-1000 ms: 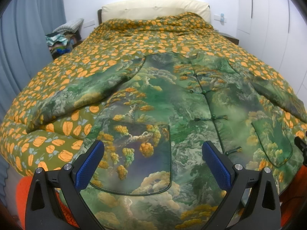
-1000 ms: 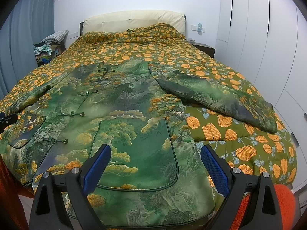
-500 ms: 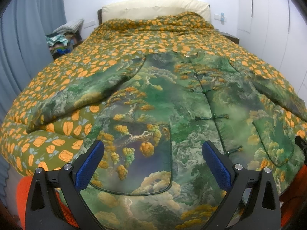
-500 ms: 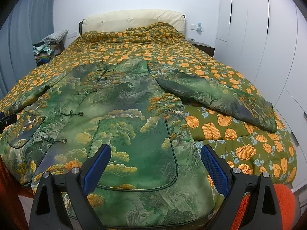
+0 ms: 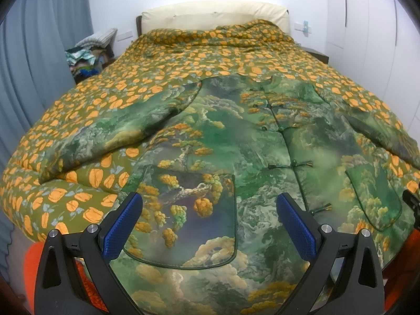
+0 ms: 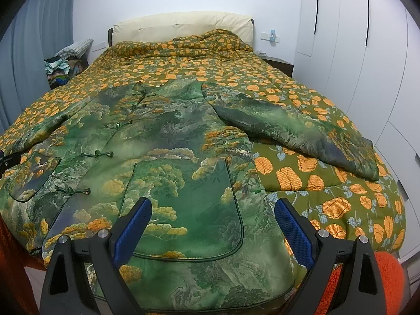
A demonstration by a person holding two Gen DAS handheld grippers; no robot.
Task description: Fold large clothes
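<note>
Orange-flowered quilt (image 5: 183,60) covers the bed, and a green jacket (image 5: 236,144) lies spread flat on it, front up, sleeves out to both sides. Only the left wrist view shows the whole left-hand sleeve (image 5: 110,134); only the right wrist view shows the other sleeve's (image 6: 296,134) end. Left gripper (image 5: 208,225) and right gripper (image 6: 212,223) both hover over the hem, fingers wide apart, holding nothing.
</note>
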